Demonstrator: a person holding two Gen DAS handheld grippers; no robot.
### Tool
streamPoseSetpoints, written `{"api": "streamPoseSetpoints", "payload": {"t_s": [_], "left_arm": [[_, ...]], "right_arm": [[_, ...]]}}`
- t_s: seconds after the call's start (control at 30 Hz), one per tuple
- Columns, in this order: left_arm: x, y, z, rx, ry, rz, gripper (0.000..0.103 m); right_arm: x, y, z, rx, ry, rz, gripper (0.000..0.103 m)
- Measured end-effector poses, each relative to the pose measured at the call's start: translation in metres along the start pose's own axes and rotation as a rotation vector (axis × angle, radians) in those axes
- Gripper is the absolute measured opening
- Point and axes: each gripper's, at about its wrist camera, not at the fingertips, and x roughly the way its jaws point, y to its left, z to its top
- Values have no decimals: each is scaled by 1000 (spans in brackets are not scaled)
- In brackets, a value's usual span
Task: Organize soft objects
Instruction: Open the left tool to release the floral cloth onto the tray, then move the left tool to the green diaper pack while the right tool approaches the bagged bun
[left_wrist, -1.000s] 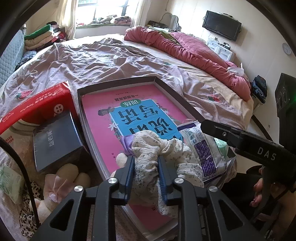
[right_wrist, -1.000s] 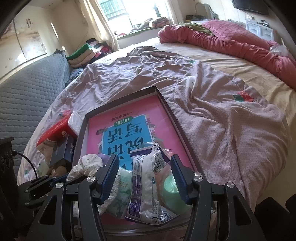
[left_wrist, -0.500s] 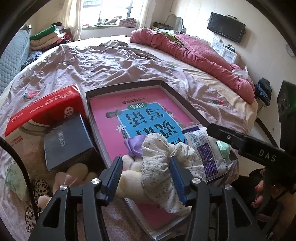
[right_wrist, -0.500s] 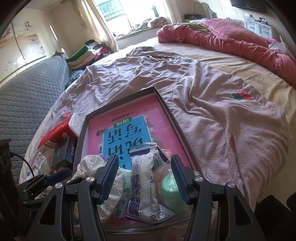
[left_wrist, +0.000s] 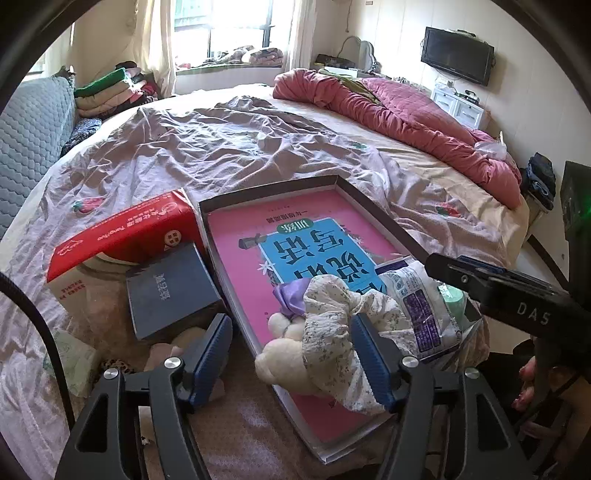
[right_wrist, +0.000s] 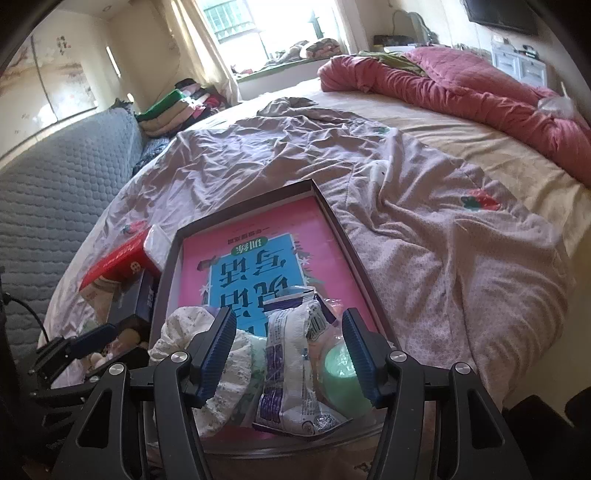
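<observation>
A cream plush toy in a floral dress (left_wrist: 332, 332) lies over the near left edge of the dark-rimmed tray (left_wrist: 369, 206) with its pink and blue lining. My left gripper (left_wrist: 290, 356) straddles the toy with its jaws opening. The left pad stands well clear, and the right pad is beside the cloth. In the right wrist view, my right gripper (right_wrist: 289, 352) is open over the tray's (right_wrist: 332, 218) near end. A white and purple packet (right_wrist: 291, 354) and a green round thing (right_wrist: 341, 373) lie between its fingers, unpressed. The floral toy (right_wrist: 192, 325) sits to its left.
A red box (left_wrist: 122, 236) and a dark box (left_wrist: 170, 291) lie left of the tray, with a second plush (left_wrist: 166, 350) and a green pack (left_wrist: 74, 354) below them. Rumpled sheet covers the bed; a red quilt (left_wrist: 406, 110) lies at the far right. The bed's edge drops off on the right.
My left gripper's jaws have opened off the floral plush toy and drawn back a little. The toy now lies on the tray's edge. The right gripper has stayed where it was.
</observation>
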Motion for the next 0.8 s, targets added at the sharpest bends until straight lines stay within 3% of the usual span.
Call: {"api": "streamPoseSetpoints", "payload": {"t_s": [0.53,0.6,0.63,0.8], "left_arm": [[-25,19,-2,-53,-26,71,73],[-30,23,-3,-60,-31,84,73],[-31,25,-3,-62,-31,91,73],[-41,35,-6,-80,-28,106,73]], "right_arm": [[-15,9,3,-27,-27,26,63],[-17,12,4,-33,-31,31,68],[-18,13,4,-36,-37,33,75],[-25,18,6,-34,-60,42,75]]}}
